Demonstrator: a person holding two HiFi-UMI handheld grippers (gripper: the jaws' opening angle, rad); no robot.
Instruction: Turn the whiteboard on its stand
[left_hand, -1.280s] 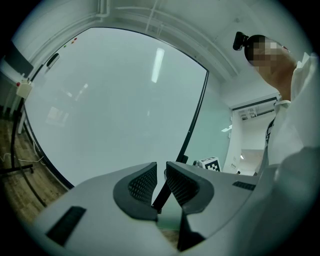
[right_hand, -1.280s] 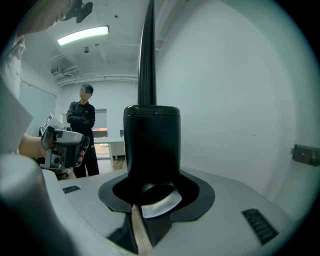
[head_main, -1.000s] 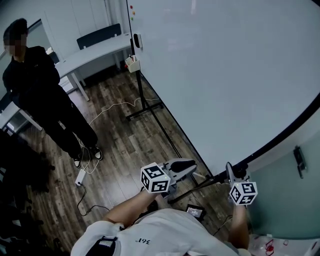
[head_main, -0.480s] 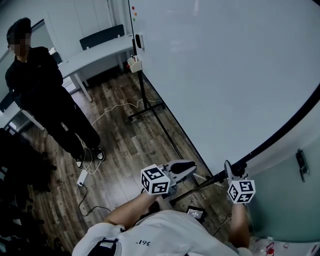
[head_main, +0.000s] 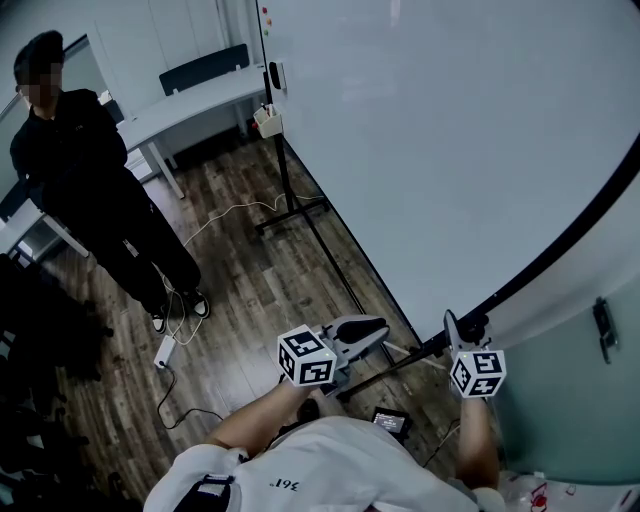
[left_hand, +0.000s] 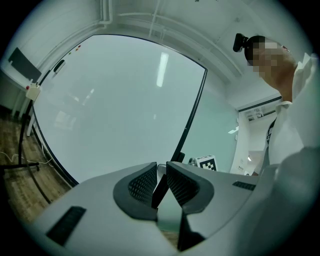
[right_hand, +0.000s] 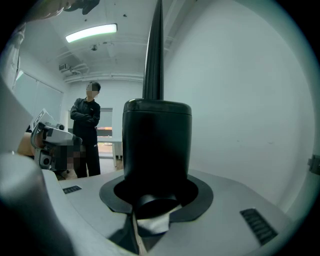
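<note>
The big whiteboard stands tilted on its black stand, and its dark frame edge runs down to a black knob at the near corner. My right gripper has its jaws on either side of that knob, which fills the hollow between them; they have just been closing on it. My left gripper hovers just left of the board's lower edge. Its pads stand almost together, and a dark bar shows in the slit between them. The board fills the left gripper view.
A person in black stands on the wood floor at the left, near a white table. A cable and power strip lie by their feet. A glass wall with a handle is at the right, and a small device lies below me.
My right gripper has shifted slightly left and up in the picture with the knob. The board's dark edge now runs steeper. The left gripper has hardly moved.
</note>
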